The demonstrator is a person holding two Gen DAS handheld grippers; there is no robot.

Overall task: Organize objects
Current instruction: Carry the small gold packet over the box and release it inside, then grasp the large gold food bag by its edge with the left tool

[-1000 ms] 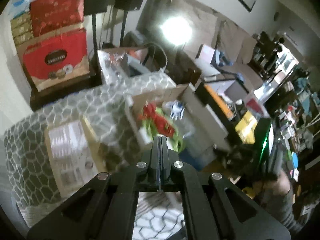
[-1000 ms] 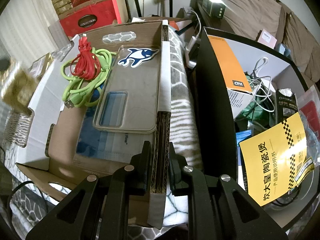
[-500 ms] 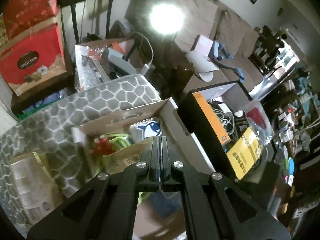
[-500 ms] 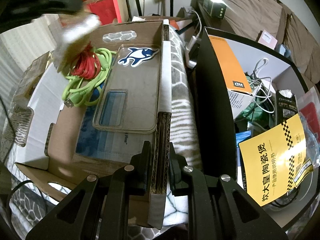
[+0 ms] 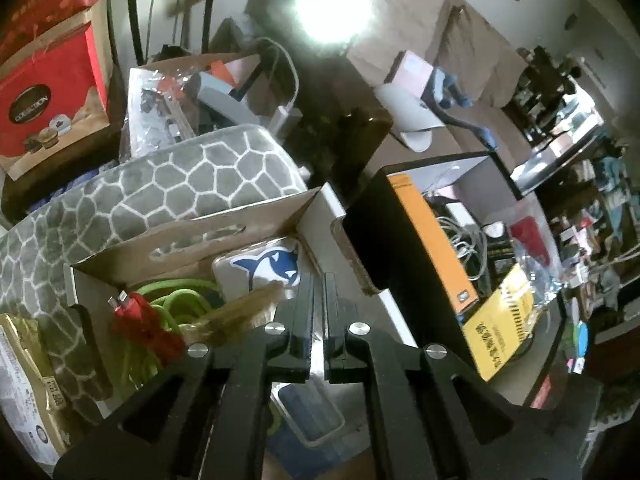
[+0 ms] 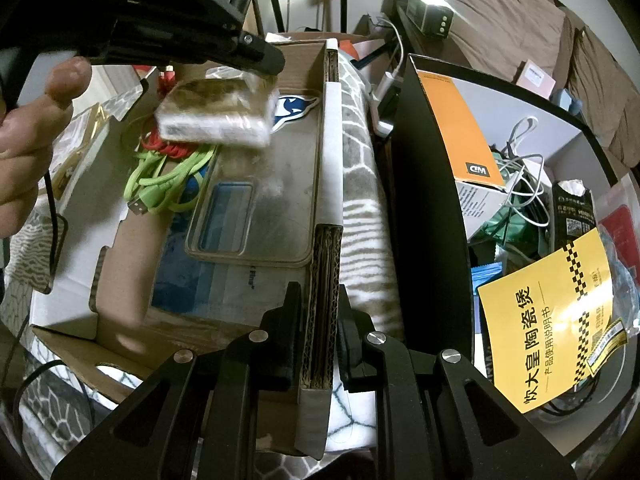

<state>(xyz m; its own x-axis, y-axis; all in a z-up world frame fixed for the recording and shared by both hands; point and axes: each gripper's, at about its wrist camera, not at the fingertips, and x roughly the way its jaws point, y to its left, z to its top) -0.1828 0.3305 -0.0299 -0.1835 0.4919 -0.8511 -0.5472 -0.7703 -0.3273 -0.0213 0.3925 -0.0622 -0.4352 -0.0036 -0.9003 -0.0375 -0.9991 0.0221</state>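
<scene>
Gripping the right side wall of the cardboard box, the right gripper has one finger inside the box and one outside, clenched on the corrugated edge near the box's front corner. The left gripper hangs over the box, its fingers drawn close with only a narrow slit between them. In the right wrist view a clear-wrapped packet hangs just under the left gripper's tip, above the back half of the box and blurred; whether the fingers pinch its wrapper or have just let go cannot be told. In the left wrist view the same packet shows as a brown blurred shape just left of the fingers.

Inside the box, a clear phone case with a blue whale sticker lies flat against the right wall. A green cable and a red cable are bundled in the box's back left part, partly under the packet. A blue-printed sheet lies under the case on the box floor.

The box sits on a grey patterned mat. Right of the box stands a black bin with an orange box, white wires and a yellow leaflet.
</scene>
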